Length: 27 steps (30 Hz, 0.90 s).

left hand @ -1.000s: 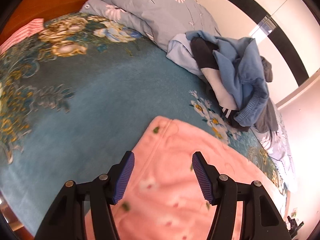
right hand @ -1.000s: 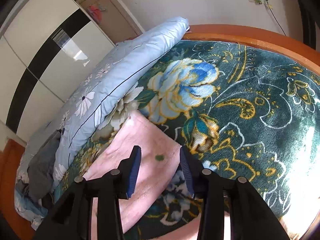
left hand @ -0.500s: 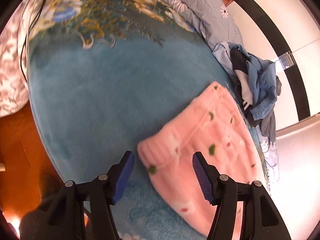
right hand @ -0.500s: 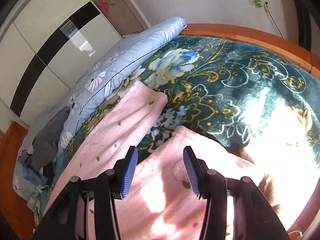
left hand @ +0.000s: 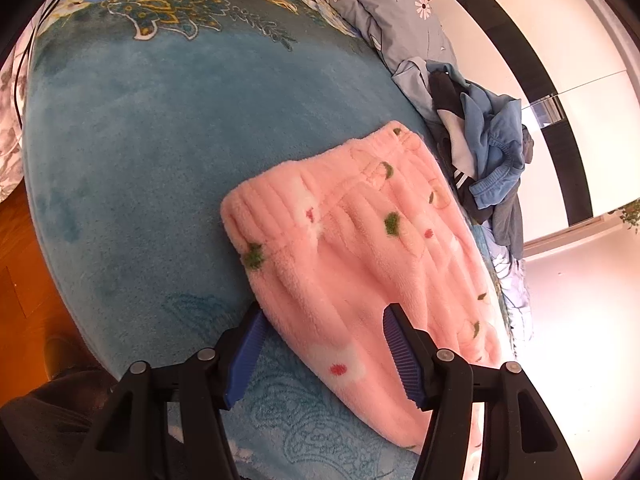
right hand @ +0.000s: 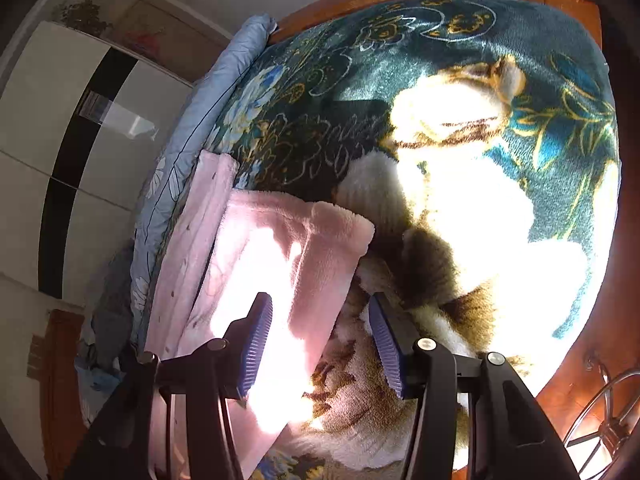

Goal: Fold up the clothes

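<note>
We see pink trousers (left hand: 360,240) flat on the blanket (left hand: 140,160), waistband toward the bed's foot. Left gripper (left hand: 322,354) hangs over their near edge, jaws apart, nothing pinched. Right gripper (right hand: 320,340) straddles the folded leg's edge (right hand: 296,248); jaws just been opening, pads clear of cloth. Clothes pile (left hand: 484,152) lies beside the quilt (left hand: 384,4).
</note>
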### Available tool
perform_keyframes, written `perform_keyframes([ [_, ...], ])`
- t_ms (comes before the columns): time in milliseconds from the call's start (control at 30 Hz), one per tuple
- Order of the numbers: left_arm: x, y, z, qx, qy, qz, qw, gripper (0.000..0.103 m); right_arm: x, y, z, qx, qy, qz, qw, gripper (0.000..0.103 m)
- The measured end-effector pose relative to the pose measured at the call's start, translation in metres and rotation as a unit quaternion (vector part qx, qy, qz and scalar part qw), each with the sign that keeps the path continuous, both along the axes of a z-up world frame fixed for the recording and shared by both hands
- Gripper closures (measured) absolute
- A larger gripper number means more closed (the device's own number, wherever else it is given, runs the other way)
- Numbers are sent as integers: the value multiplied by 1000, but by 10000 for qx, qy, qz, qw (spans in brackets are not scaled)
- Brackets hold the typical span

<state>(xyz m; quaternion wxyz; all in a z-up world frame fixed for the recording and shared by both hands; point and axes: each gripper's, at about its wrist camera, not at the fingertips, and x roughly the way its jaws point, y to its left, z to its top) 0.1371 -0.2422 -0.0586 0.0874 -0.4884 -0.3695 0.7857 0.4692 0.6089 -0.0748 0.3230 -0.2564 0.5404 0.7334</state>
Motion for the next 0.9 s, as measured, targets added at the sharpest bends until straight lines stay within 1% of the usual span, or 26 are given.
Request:
perform_keyframes([
  [100,2,-4,1,88,60,51,9999,42,-9,-2,-8,-109,7,82,9999,52],
  [133,2,-6,1,118,89,70,9999,47,-11,-2,-8,-95,25,84,9999,52],
  [167,3,-7,2,146,117,89,9998,55,-13,-2,-7,-78,45,85,9999,52],
  [200,3,-8,2,149,122,101,9998,60,-14,-1,-7,-69,83,86,9999,52],
  [233,2,-9,1,144,114,108,9998,68,-15,-1,-7,-61,123,87,9999,56],
  [267,2,-11,0,143,99,124,9998,75,-16,0,-6,-53,162,88,9998,69],
  [300,2,-12,-2,160,82,140,9997,78,-17,0,-7,-62,157,93,9998,75],
  [333,2,-13,-3,177,65,158,9997,88,-19,0,-8,-72,149,97,9998,87],
  [367,3,-15,-3,190,68,191,9996,95,-20,0,-8,-76,128,101,9998,97],
  [400,4,-17,-1,258,122,235,9993,95,-21,0,-7,-60,116,78,9999,98],
  [433,6,-20,4,345,201,270,9988,97,-20,1,-4,-27,206,39,9998,99],
  [500,9,-26,16,519,420,327,9972,97,-16,3,11,102,487,-102,9987,100],
  [600,14,-32,39,828,787,311,9930,97,-8,10,41,335,1040,-284,9936,101],
  [700,13,-31,56,923,952,309,9907,97,-9,10,68,596,1429,-309,9875,101],
  [900,-12,-23,91,1230,1112,155,9860,98,-40,14,112,1032,1698,-66,9800,101],
])
